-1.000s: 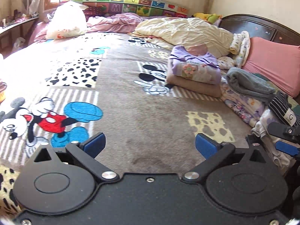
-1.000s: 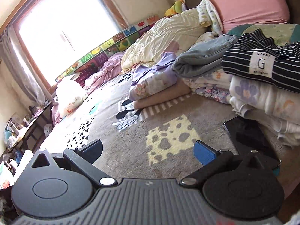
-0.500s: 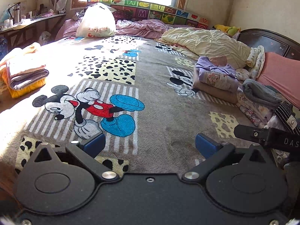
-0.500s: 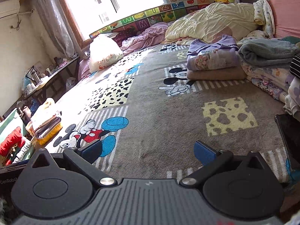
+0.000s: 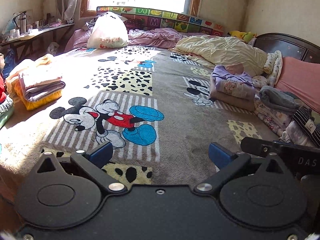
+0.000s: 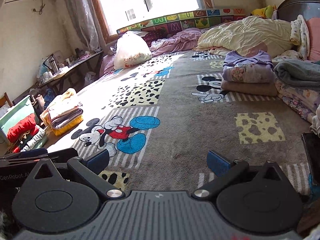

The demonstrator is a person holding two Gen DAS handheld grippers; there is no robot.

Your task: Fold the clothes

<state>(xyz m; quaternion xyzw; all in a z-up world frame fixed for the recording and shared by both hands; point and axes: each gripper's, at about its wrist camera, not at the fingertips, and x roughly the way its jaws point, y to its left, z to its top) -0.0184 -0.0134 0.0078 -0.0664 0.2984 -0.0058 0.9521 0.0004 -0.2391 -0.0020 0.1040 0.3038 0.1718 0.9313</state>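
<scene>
My left gripper (image 5: 160,154) is open over the cartoon-mouse blanket (image 5: 170,108), holding nothing. The right gripper (image 6: 158,159) is open too, above the same blanket (image 6: 190,120); its body shows at the right edge of the left wrist view. A folded purple top on a tan garment (image 5: 233,90) (image 6: 248,76) sits at the right. Beside it lie a grey folded piece (image 5: 278,99) (image 6: 298,74) and a striped garment (image 5: 308,123). A folded stack with a yellow piece (image 5: 38,86) (image 6: 64,114) rests at the left edge.
A white plastic bag (image 5: 108,32) (image 6: 132,51) and rumpled pink and cream bedding (image 5: 222,50) lie at the far end under the window. A pink pillow (image 5: 302,80) leans on the dark headboard. Red clothes (image 6: 22,130) sit in a bin left of the bed. A cluttered side table (image 6: 66,68) stands along the wall.
Both grippers have swung left and pulled back from the clothes pile on the right; the middle of the blanket and the left stack have come into view. Both stayed open.
</scene>
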